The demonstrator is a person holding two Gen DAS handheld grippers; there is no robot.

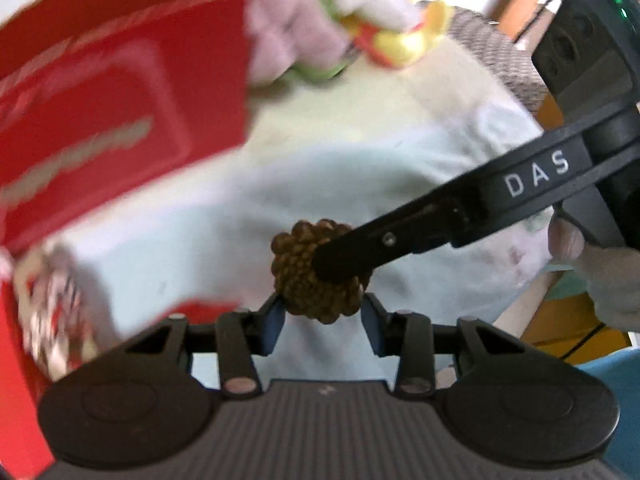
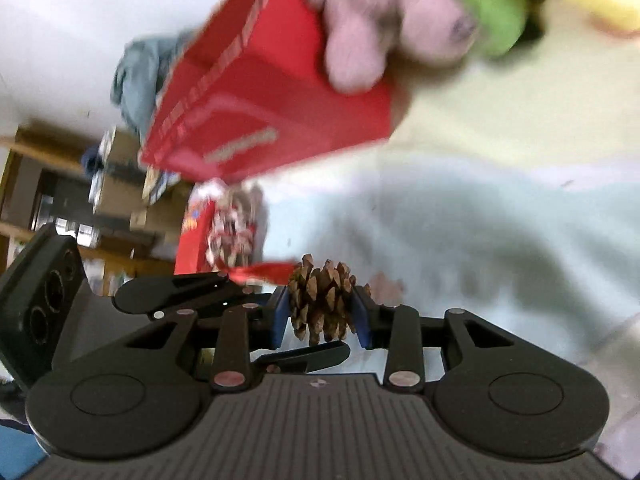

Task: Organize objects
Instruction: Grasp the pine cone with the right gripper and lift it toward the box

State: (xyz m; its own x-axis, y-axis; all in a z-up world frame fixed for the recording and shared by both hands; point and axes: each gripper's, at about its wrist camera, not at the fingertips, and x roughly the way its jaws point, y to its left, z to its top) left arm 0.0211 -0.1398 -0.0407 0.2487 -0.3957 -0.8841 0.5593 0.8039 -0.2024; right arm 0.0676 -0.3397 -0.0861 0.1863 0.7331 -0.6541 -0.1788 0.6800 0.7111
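A brown pine cone (image 2: 322, 300) sits gripped between the pads of both the right gripper (image 2: 322, 312) and the left gripper (image 1: 323, 312) (2 grips at once), red box (image 1: 120, 112) at 10 o'clock.

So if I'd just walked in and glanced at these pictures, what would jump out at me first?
Probably the brown pine cone, sitting right between the blue pads of the right tongs, with the left tongs at it too in the other view. Next, the big red box lying tilted on the pale cloth, up and to the left. Behind it sits a blurry heap of pink, green and yellow plush toys.
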